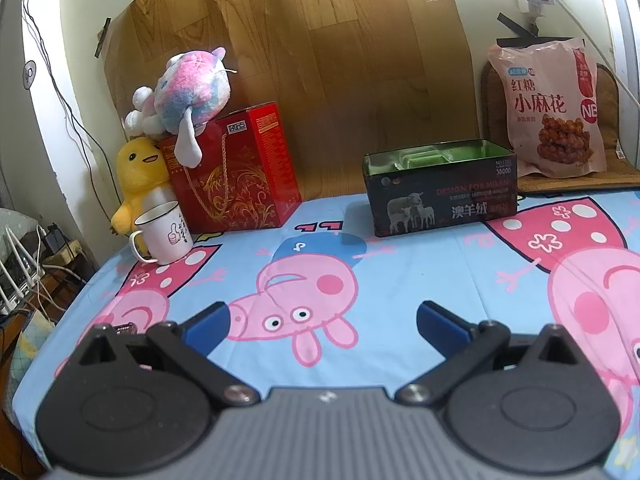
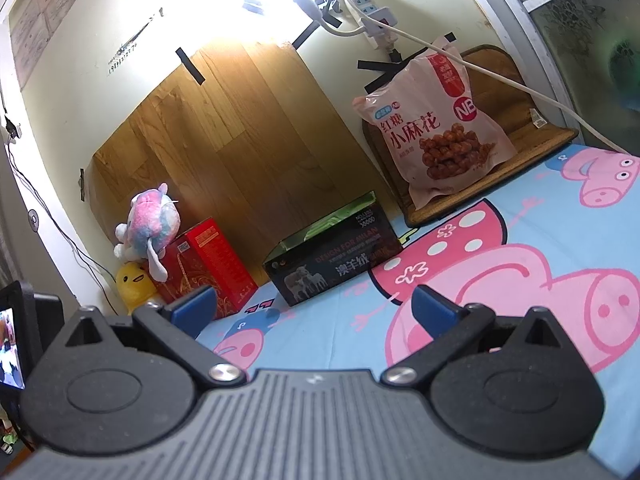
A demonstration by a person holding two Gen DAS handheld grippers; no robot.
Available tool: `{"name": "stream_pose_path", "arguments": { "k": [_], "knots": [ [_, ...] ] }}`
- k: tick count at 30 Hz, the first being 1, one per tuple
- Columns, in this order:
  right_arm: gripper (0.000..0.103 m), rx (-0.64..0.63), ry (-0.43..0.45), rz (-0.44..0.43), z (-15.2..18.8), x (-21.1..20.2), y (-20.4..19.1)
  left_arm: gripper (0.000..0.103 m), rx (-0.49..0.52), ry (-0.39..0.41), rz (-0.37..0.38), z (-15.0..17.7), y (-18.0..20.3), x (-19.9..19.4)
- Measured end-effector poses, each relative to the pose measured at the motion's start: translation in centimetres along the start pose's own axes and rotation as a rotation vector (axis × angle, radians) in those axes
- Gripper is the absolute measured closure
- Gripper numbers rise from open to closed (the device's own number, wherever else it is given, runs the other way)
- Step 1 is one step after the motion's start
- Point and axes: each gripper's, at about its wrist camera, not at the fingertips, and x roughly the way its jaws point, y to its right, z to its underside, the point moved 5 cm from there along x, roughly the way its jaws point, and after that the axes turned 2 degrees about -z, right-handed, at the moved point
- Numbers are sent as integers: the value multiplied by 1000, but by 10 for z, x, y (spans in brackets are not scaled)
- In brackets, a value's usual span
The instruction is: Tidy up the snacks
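Observation:
A pink snack bag (image 1: 554, 108) printed with fried dough twists leans upright against the wall at the back right, on a woven mat; it also shows in the right wrist view (image 2: 436, 124). An open dark box (image 1: 440, 192) with a sheep picture and green lining stands to its left on the cartoon-pig sheet; the right wrist view shows it too (image 2: 334, 260). My left gripper (image 1: 323, 322) is open and empty, low over the sheet, well short of the box. My right gripper (image 2: 314, 308) is open and empty, also short of the box.
A red gift box (image 1: 236, 172) stands at the back left with a pastel plush (image 1: 192, 92) on top, a yellow plush (image 1: 138, 180) and a white mug (image 1: 162, 232) beside it. A wood-pattern board (image 1: 304, 52) covers the wall. The bed's left edge drops to cables.

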Motion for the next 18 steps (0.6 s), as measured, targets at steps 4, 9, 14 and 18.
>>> {"name": "stream_pose_path", "arguments": {
  "k": [4,9,14,18],
  "knots": [
    [0,0,0,0,0,0,0,0,0,0,0,0,0,0],
    [0,3,0,2,1,0,1,0,2,-2,-2,0,1,0],
    [0,5,1,4,1,-1,1,0,2,-1,0,0,1,0],
    [0,7,-1,5,2,0,1,0,6,-4,5,0,3,1]
  ]
}}
